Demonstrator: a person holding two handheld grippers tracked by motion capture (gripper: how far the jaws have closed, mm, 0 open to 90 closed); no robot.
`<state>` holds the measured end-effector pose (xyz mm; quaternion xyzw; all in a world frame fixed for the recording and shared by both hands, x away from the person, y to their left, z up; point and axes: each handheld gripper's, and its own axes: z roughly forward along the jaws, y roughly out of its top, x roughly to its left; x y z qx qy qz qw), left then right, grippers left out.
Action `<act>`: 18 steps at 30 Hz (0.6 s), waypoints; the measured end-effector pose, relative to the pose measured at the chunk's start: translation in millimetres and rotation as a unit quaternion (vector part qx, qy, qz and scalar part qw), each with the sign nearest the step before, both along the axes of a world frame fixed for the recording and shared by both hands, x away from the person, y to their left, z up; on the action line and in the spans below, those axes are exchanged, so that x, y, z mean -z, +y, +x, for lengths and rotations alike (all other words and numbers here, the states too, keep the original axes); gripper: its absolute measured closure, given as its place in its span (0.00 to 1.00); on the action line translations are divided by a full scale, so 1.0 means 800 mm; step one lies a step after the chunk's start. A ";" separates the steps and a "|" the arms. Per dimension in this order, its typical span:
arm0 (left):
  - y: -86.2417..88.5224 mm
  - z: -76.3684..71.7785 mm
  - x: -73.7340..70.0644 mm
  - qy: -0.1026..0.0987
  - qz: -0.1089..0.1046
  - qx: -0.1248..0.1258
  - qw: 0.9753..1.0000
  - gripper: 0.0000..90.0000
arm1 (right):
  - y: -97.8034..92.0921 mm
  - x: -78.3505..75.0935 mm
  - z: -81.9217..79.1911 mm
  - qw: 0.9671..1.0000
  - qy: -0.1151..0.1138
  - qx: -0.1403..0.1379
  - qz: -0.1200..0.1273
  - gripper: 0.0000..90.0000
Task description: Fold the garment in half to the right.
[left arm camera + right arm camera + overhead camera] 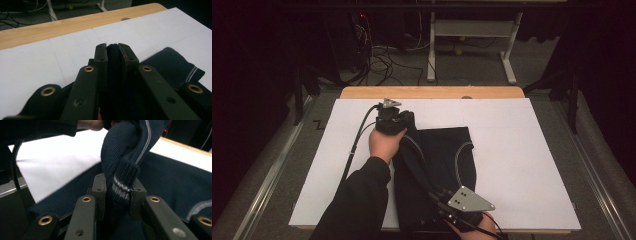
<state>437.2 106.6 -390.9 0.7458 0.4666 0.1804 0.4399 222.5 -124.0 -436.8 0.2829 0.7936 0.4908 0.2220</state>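
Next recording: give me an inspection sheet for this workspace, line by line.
Surface: white sheet over a wooden table.
Job's things: dark knitted garment with pale stripes, partly folded, one edge lifted.
Clutter: nothing seen.
Grippers: left gripper shut on the garment's far part; right gripper shut on a striped edge near the table's front.
Cables: black cable trails from the left gripper; loose wires on the floor beyond.
Surroundings: dark room, white table frame behind.

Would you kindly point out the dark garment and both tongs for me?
dark garment (447, 150), high view, flat middle panel.
left tongs (113, 53), left gripper view, between the tips.
right tongs (117, 188), right gripper view, between the tips.
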 end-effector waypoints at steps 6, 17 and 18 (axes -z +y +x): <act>-0.027 0.005 0.003 0.001 0.005 0.006 1.000 0.83 | -0.023 0.008 -0.001 1.000 0.010 0.015 0.000 0.80; -0.058 0.012 0.011 0.006 0.006 0.012 1.000 0.83 | -0.046 0.018 -0.005 0.999 0.020 0.035 -0.010 0.79; -0.061 0.013 0.012 0.006 0.006 0.013 1.000 0.83 | -0.047 0.019 -0.006 0.999 0.020 0.037 -0.010 0.79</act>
